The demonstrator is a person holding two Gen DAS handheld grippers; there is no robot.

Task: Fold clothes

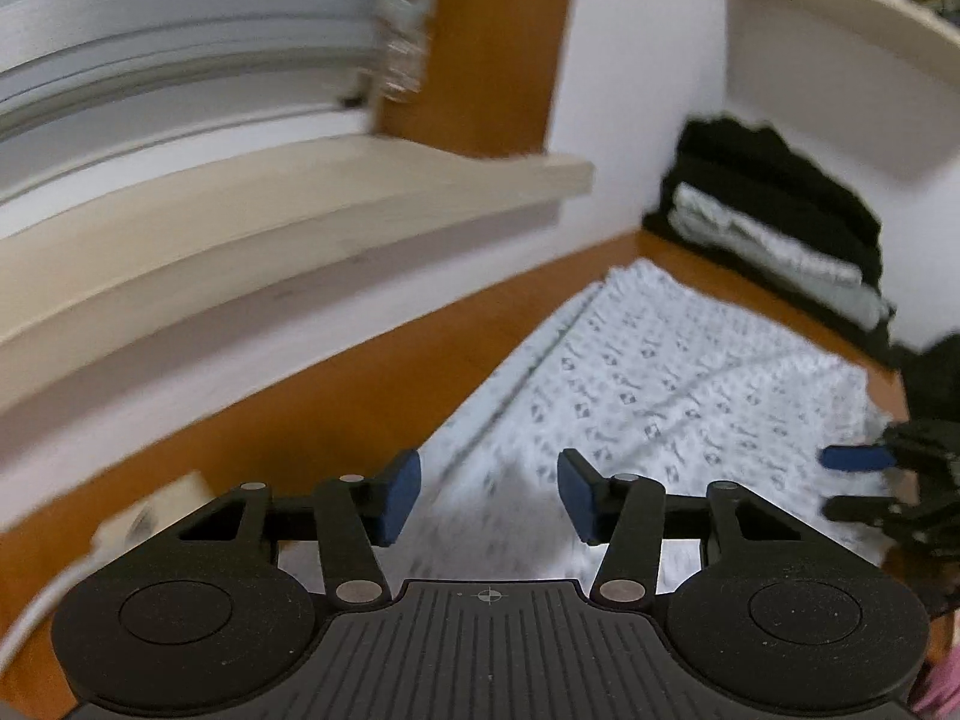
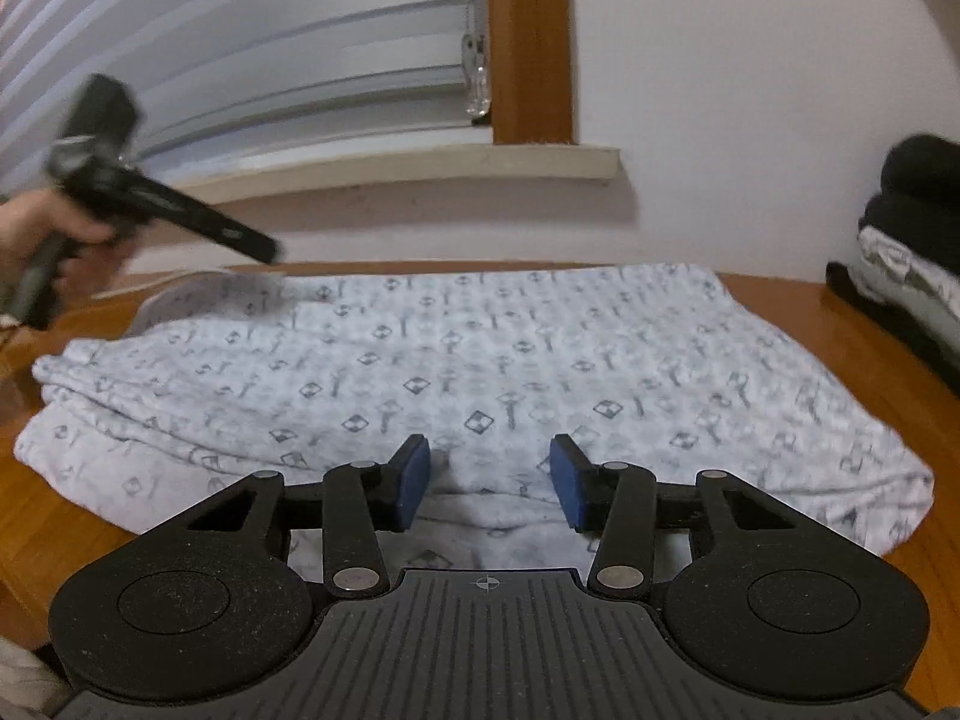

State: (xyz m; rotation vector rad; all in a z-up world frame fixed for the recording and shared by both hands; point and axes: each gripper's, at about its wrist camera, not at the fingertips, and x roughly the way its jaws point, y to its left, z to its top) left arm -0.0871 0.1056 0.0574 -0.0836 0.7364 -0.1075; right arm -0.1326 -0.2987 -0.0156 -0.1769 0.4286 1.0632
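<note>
Right wrist view: shirt (image 2: 480,372) lies flat on the table (image 2: 840,312), ready for folding; right gripper (image 2: 491,483) half open, empty, over its near hem; left gripper (image 2: 264,249), at ten o'clock, holds nothing.

Legible text, labels, brands, numbers: none in either view.

Signs and marks noted:
- Small white crosshair-in-circle mark (image 1: 489,596) on the ribbed black plastic body of the left gripper, centred at its front edge; the same crosshair mark (image 2: 486,584) on the right gripper's black plastic body.
- Repeating grey print of small diamonds and key-like strokes on the white patterned cotton garment (image 2: 480,372) spread on the orange-brown wooden table; a pattern, not lettering.
- A pale marking on the blurred black arm of the left gripper, seen from the right wrist view, too smeared to read.
</note>
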